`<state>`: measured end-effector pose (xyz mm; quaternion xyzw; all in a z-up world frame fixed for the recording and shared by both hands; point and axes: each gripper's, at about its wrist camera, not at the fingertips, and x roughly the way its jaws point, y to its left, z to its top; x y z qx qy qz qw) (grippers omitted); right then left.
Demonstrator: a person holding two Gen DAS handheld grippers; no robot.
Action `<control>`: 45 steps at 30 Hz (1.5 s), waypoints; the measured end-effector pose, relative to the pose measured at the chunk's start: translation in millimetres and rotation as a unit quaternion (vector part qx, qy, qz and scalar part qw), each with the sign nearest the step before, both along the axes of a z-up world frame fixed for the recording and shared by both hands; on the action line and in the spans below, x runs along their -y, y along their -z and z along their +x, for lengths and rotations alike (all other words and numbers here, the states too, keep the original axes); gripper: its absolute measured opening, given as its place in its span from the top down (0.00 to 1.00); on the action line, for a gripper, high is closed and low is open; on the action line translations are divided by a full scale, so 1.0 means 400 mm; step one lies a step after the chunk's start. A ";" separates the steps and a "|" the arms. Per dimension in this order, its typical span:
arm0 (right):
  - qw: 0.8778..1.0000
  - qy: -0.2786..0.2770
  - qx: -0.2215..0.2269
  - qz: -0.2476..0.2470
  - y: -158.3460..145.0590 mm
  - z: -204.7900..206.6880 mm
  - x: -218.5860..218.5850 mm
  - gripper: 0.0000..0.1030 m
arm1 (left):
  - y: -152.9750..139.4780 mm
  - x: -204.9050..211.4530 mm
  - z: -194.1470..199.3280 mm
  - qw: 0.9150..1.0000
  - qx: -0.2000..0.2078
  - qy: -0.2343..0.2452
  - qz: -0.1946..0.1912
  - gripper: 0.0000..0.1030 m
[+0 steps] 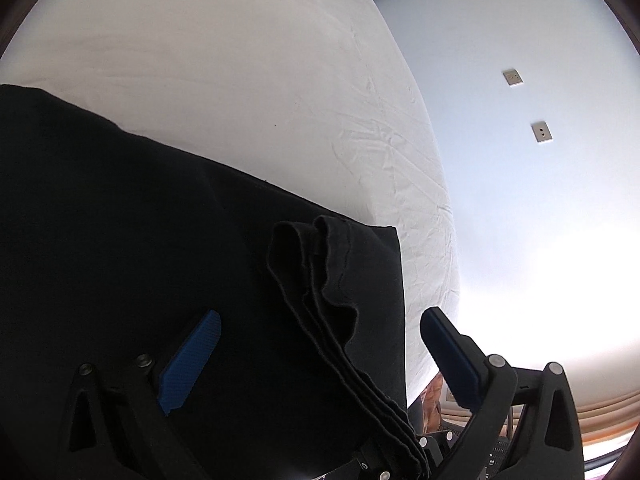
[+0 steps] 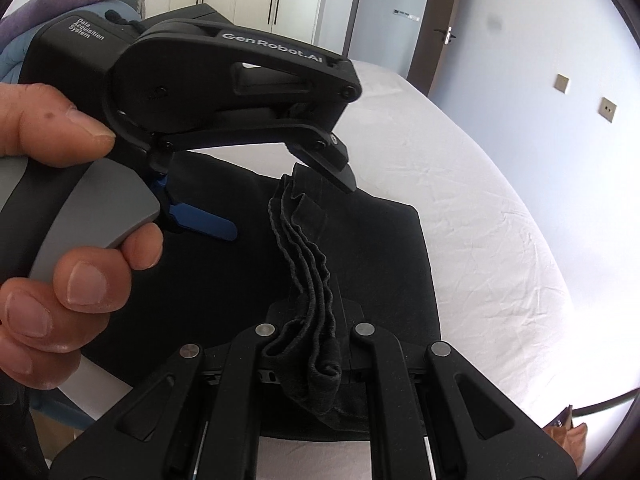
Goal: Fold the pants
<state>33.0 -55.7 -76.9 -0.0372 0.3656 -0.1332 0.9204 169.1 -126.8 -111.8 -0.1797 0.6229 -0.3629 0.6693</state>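
While the black pants [image 2: 224, 280] lie spread on the white bed [image 2: 480, 220], the right gripper [image 2: 308, 356] has its fingers clamped together on a bunched, layered edge of the fabric, lifting a rippled strip above the rest. Just beyond, the left gripper [image 2: 292, 210], held in a person's hand [image 2: 60, 220], hangs with its blue-padded fingers [image 1: 192, 356] wide apart, straddling that raised strip without pressing it.

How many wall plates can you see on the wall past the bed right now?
2. One wall plate sits nearer the door, the other wall plate just right of it and lower, both above the bed. More may be out of frame.
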 end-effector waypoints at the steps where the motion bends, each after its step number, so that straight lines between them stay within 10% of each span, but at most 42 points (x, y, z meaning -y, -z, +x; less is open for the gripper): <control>1: 1.000 -0.002 -0.001 -0.003 0.000 -0.004 -0.004 0.92 | 0.000 0.000 0.000 1.000 0.002 0.002 0.001 0.18; 5: 1.000 -0.010 -0.004 -0.013 -0.018 -0.006 -0.016 0.92 | -0.005 0.006 0.009 0.999 0.011 0.031 0.018 0.66; 10: 0.999 -0.030 -0.008 -0.031 -0.017 0.039 -0.051 0.92 | -0.042 -0.017 0.017 0.997 0.048 0.055 0.029 0.89; 45: 0.977 -0.188 -0.093 0.045 0.112 0.231 -0.269 0.92 | -0.010 -0.322 0.201 0.975 0.101 0.122 0.156 0.90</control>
